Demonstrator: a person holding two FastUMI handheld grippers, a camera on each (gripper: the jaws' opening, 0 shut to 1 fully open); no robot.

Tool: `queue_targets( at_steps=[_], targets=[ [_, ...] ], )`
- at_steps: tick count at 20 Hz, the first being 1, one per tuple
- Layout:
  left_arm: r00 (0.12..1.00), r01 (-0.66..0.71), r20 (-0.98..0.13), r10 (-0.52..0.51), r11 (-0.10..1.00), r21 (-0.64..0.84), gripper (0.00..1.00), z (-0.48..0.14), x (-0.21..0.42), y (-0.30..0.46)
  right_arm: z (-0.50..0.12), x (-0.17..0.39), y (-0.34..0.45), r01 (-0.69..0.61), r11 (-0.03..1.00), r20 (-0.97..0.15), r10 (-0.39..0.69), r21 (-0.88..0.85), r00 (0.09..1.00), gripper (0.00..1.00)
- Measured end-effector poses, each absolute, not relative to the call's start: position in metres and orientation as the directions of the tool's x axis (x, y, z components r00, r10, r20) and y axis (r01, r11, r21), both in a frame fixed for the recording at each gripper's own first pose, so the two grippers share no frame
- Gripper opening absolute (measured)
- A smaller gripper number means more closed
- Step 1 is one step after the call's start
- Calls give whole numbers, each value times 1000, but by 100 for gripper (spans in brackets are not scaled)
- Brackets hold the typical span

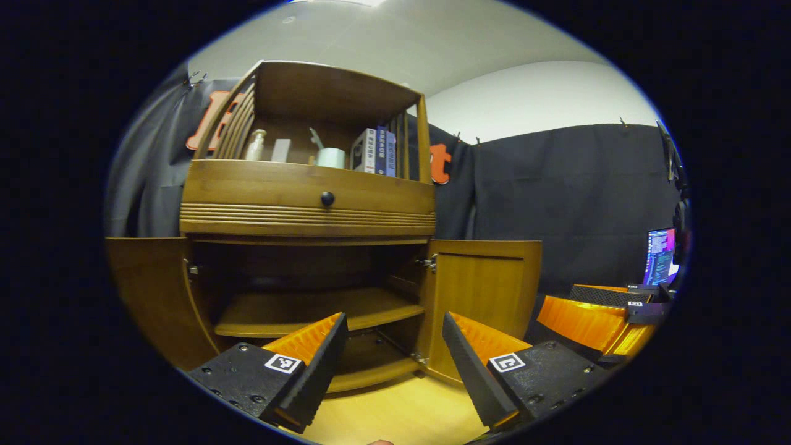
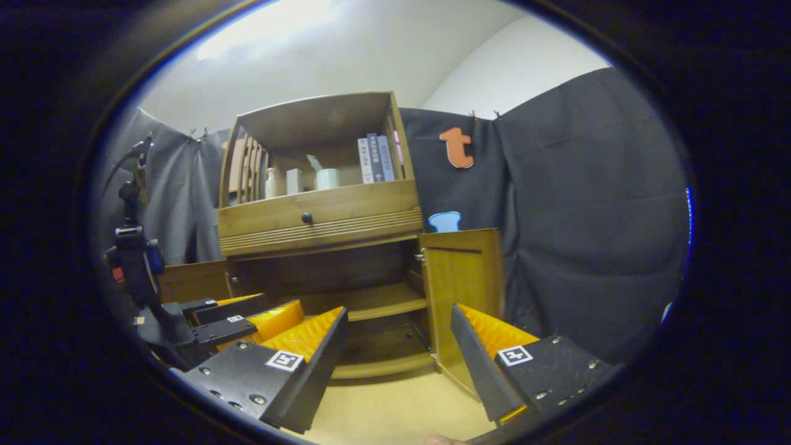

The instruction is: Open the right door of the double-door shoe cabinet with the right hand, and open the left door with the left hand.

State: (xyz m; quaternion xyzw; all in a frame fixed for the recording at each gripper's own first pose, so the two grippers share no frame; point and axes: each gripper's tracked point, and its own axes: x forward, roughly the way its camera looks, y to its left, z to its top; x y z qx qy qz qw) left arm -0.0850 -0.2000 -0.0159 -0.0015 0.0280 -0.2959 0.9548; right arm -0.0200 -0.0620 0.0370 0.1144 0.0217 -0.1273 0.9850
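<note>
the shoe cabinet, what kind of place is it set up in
Probably a recording booth, not a home: black cloth wall behind the wooden shoe cabinet, a laptop at the side. Both doors stand open; both grippers, left and right, are open.

Dim, perhaps ceiling-lit; warped edges

I saw the cabinet (image 1: 309, 204) standing before the cloth wall, its left door (image 1: 148, 290) and right door (image 1: 482, 290) swung out to either side, books (image 1: 376, 151) and a cup (image 1: 331, 157) on its top shelf above the drawer (image 1: 309, 194).
</note>
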Motion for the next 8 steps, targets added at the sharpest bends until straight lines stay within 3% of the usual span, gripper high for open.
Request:
queue_targets(
  at_steps=[5,8],
  targets=[
    [801,597,-34,-598,801,-41,95,-15,-97,-264,37,-35,-125,291,938,-58,-285,190,957,99],
    [820,571,-18,-572,820,-43,95,-13,-102,-308,35,-30,-172,253,948,-49,-249,191,967,98]
  ],
)
